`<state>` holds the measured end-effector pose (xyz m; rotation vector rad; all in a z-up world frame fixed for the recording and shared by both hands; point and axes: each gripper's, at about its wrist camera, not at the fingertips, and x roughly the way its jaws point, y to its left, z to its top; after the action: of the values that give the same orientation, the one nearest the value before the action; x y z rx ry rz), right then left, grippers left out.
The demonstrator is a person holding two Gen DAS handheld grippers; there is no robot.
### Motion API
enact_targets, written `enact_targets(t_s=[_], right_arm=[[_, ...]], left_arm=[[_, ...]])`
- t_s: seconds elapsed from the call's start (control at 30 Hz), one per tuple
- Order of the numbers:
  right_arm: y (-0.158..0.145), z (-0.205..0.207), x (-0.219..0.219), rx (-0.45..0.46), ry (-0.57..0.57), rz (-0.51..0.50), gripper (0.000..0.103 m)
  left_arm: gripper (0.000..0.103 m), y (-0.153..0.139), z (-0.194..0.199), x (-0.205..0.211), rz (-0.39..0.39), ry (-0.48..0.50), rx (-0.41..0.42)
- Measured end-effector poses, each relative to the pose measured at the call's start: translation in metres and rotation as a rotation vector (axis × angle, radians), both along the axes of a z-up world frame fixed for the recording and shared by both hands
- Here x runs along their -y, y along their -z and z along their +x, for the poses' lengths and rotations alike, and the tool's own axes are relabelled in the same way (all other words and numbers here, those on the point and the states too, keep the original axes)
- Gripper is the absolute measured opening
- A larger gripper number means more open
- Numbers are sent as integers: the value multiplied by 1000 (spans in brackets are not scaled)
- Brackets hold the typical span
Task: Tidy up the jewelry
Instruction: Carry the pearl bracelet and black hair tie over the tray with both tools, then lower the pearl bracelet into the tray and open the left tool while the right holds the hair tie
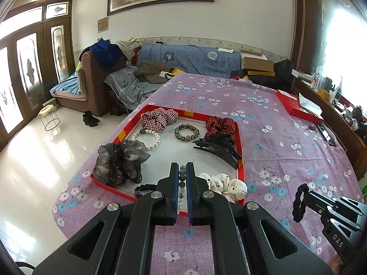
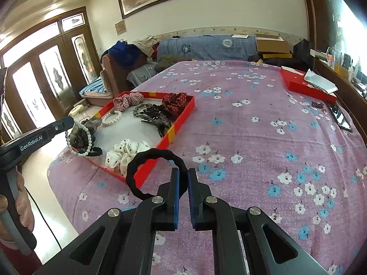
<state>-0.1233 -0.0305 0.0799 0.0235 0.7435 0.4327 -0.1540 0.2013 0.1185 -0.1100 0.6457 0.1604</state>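
Holding a green bead bracelet [image 1: 182, 181] pinched in my left gripper [image 1: 182, 169] above the red tray's [image 1: 240, 160] near edge, I am judging placement underway; my right gripper [image 2: 182, 176], level over the tablecloth beside the tray, is clamping a black hair tie [image 2: 146, 160], needing lowering, then release.
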Motion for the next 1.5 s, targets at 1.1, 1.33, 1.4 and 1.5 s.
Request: enact_targets(t_s=[1.1, 1.33, 1.4, 1.5], right_arm=[[-2, 21, -32, -22, -56, -15, 9], [-3, 28, -41, -28, -60, 0, 9], [-2, 29, -44, -32, -62, -2, 9], [0, 31, -47, -37, -61, -2, 9]], left_arm=[[6, 2, 14, -16, -11, 50, -41], [6, -2, 20, -21, 69, 45, -45], [6, -2, 22, -20, 95, 48, -48], [6, -2, 25, -21, 118, 62, -50]])
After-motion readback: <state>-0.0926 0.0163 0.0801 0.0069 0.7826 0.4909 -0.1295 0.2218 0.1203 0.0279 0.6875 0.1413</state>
